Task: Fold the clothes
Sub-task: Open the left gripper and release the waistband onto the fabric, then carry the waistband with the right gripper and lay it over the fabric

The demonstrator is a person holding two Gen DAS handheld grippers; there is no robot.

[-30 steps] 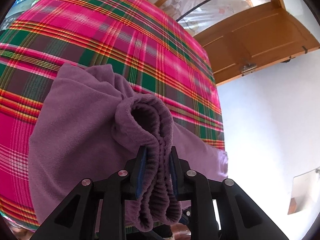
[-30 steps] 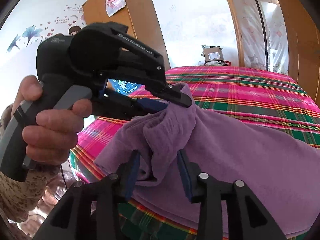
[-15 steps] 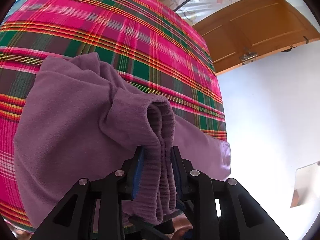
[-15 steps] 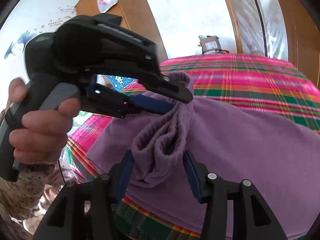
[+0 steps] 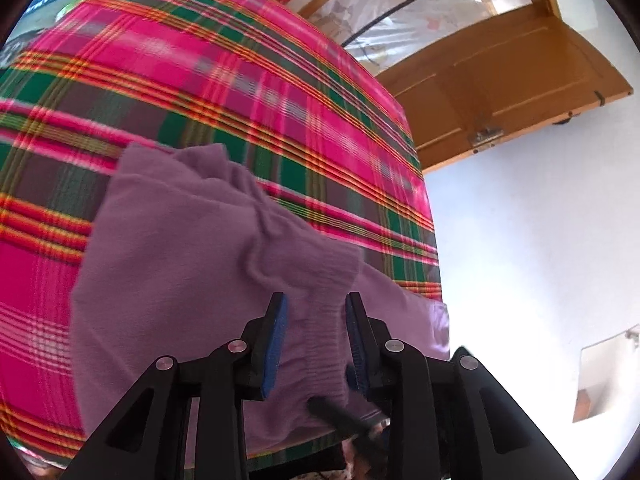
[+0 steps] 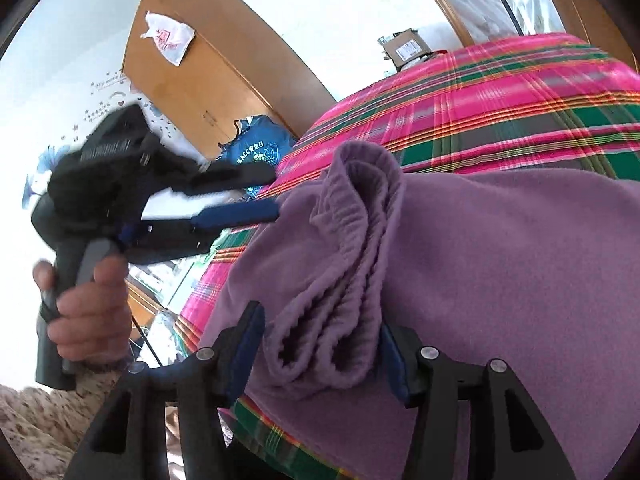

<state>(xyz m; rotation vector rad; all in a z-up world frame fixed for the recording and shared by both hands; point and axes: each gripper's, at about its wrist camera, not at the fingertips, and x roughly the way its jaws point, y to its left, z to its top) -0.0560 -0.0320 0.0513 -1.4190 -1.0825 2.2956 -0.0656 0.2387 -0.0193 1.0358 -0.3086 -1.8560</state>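
Purple garment (image 6: 500,260): soft and fleecy, spread flat over the near edge of a plaid bedcover (image 5: 200,80) of pink, green and orange. Hangs a little past that edge at 6 o'clock in both views.

Ribbed hem (image 6: 340,300): in the right wrist view, bunched into several upright folds like a gathered tube, running from 12 o'clock on the garment down to 6 o'clock. In the left wrist view, only one flattened ribbed band and a crumpled ridge running off towards 10 o'clock.

Right gripper (image 6: 320,320): jaws opening and almost at full width, with the hem bunch lying between them. Clear gap at the 9 o'clock pad; 3 o'clock pad half hidden behind the folds. No squeeze on the cloth.

Left gripper (image 5: 316,300): jaws opening, about half apart, ribbed band showing between the pads without being pinched. From the right wrist view only: seen side-on at 9 o'clock, blurred, fingertips just at the garment's edge, gripped by a hand (image 6: 88,312) above a flowered sleeve (image 6: 32,420).

Right wrist view alone: wooden wardrobe (image 6: 208,80) with a white plastic bag (image 6: 168,38) on top at 11 o'clock, a blue garment (image 6: 256,152) below it, a cardboard box (image 6: 408,46) beyond the bed at 1 o'clock.

Left wrist view alone: wooden door (image 5: 500,80) at 2 o'clock, white wall beneath it.
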